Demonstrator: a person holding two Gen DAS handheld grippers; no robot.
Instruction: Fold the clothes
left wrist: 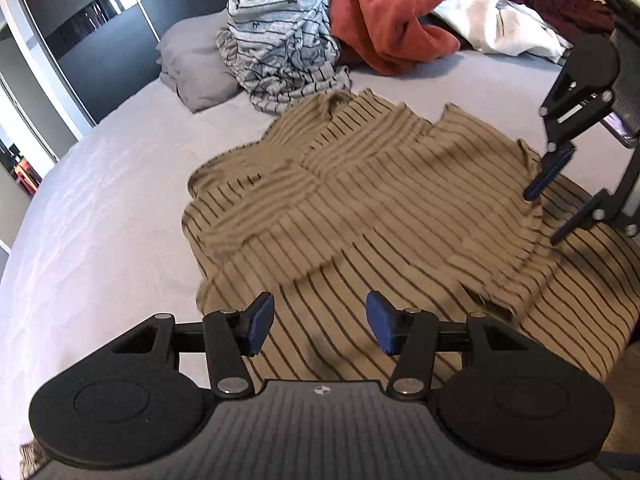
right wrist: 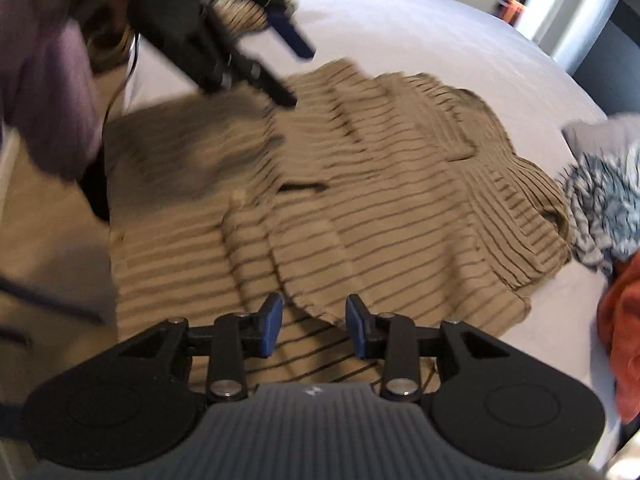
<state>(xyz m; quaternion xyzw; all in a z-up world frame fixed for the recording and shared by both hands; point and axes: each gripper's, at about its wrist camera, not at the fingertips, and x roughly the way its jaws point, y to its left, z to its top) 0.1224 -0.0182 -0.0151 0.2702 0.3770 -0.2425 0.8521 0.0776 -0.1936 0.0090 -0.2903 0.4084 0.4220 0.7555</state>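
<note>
A tan garment with thin dark stripes (left wrist: 360, 208) lies spread on the pale grey bed (left wrist: 100, 220), its upper part folded down over the lower part. My left gripper (left wrist: 320, 324) hangs open just above the garment's near edge, with nothing between its blue pads. My right gripper (left wrist: 546, 216) hovers at the garment's right side, jaws apart. In the right wrist view the right gripper (right wrist: 314, 326) is open over the folded layer's hem on the tan garment (right wrist: 380, 208), pads not touching the cloth. The left gripper (right wrist: 296, 76) shows blurred at the top, open.
At the bed's far side sit a grey striped garment (left wrist: 280, 40), a rust-red one (left wrist: 392, 12), a white one (left wrist: 500, 20) and a dark maroon one (left wrist: 568, 4). A folded grey piece (left wrist: 192, 68) lies left of them. Dark wardrobe doors (left wrist: 100, 20) stand behind. A purple sleeve (right wrist: 48, 80) is near.
</note>
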